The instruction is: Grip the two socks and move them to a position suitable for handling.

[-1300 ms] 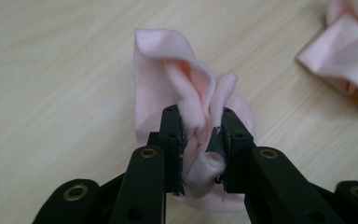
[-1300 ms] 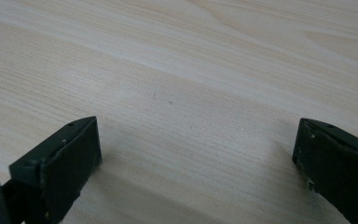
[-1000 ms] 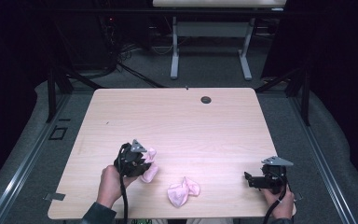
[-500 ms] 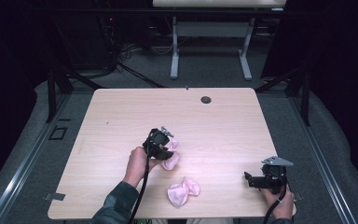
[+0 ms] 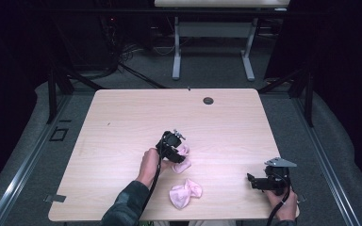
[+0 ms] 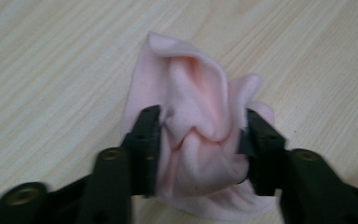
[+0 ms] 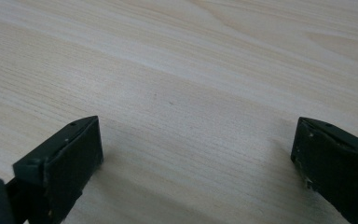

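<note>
Left gripper (image 6: 198,135) clamped narrow on a small crumpled pink sock of soft knitted cloth (image 6: 196,140), the two black jaws pressing its bunched middle from both sides, the loose folds rising beyond the tips. Seen from the high view, same left gripper (image 5: 178,151) held with this pink sock (image 5: 183,157) just above or on the light wooden table top (image 5: 122,122), near the middle; touching or lifted, cannot tell.

Judged as about half done: one sock taken and gripped firmly, not yet put down beside its partner. Left to do, probably: bringing it next to the second crumpled pink sock (image 5: 185,194), lying near, toward the person's side of the left gripper, then pairing or laying both flat.

Right gripper (image 7: 193,163) spread wide, nothing between the jaws, only bare wood grain under them. In the high view the right gripper (image 5: 259,182) resting low at the near right edge of the table, well apart from both socks.

Around: a small round dark cable hole (image 5: 209,100) far ahead of the left gripper, near the far table edge; a white table frame (image 5: 212,47) on the dark floor behind. Nothing standing between the held sock and the lying one; only the trailing cable of the left gripper possibly dragging across the second sock.
</note>
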The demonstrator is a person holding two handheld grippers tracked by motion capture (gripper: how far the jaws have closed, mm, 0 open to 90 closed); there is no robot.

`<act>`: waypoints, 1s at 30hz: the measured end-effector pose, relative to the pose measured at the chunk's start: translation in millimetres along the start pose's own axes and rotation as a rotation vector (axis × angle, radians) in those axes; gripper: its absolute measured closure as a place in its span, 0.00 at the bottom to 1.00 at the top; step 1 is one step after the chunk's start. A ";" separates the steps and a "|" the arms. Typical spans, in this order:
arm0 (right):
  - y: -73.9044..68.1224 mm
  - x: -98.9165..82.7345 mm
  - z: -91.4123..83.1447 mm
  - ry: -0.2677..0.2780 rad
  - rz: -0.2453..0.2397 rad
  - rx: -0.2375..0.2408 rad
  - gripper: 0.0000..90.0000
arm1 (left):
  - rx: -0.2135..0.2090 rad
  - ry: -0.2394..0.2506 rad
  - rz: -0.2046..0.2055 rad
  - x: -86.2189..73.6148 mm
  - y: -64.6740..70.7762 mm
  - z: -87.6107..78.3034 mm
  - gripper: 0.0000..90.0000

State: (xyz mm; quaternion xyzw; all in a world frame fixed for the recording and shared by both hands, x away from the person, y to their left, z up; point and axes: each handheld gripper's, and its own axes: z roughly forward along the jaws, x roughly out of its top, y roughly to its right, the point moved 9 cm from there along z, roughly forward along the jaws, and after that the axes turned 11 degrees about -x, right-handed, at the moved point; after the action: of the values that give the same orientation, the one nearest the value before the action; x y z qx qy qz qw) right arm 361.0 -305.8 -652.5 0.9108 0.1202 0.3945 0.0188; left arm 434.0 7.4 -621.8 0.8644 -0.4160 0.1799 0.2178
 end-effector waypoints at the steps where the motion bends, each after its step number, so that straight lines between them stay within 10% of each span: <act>1: 0.0 0.1 0.1 0.000 -0.001 0.001 0.02 | -0.002 0.001 -0.001 -0.6 1.0 -3.2 0.44; 11: -1.6 1.6 -0.7 -0.118 -0.073 0.052 0.00 | 0.043 0.103 0.026 -20.6 13.9 -54.8 0.14; 15: -10.6 8.3 -11.3 -0.099 -0.009 0.086 0.00 | 0.017 0.104 0.051 -34.5 28.7 -67.0 0.00; 30: -106.1 45.0 -54.2 -0.053 -0.119 0.232 0.01 | 0.058 0.150 0.037 -93.3 67.7 -67.4 0.00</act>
State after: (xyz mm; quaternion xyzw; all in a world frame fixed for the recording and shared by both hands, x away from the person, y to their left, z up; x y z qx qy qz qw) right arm 329.9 -195.6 -596.8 0.9082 0.2181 0.3520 -0.0602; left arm 316.3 64.9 -595.8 0.8467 -0.4089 0.2601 0.2198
